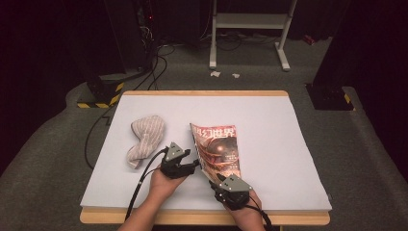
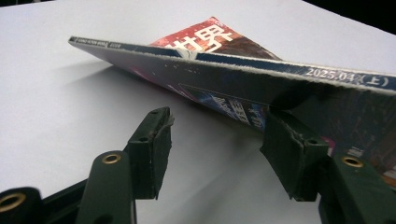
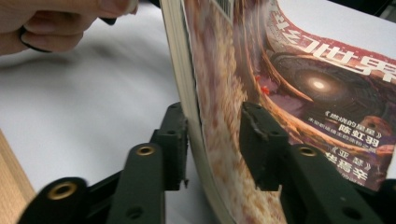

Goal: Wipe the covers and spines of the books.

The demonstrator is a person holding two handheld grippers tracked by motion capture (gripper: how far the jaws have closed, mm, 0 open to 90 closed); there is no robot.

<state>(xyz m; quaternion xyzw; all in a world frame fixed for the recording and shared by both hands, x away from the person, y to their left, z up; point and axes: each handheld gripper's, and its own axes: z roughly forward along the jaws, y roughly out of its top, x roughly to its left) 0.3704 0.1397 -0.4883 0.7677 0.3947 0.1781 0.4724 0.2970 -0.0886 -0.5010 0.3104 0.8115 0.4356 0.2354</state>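
A magazine [image 1: 219, 149] with a dark, reddish cover lies mid-table, its left spine edge raised off the white sheet. My left gripper [image 1: 195, 163] sits just left of it and is open. In the left gripper view [image 2: 215, 126] the lifted spine [image 2: 243, 79] crosses in front, and the right jaw touches the magazine's underside. My right gripper [image 1: 212, 181] is at the magazine's near corner. In the right gripper view [image 3: 212, 126] the near edge of the magazine [image 3: 303, 84] stands between the jaws. The left jaw rests against the pages and a gap remains at the cover side.
A striped grey cloth [image 1: 144, 139] lies bunched on the left of the white sheet [image 1: 269, 120]. The wooden table edge [image 1: 202, 217] runs along the front. The person's left hand [image 3: 51, 23] is beyond the magazine. Stands and cables crowd the floor behind the table.
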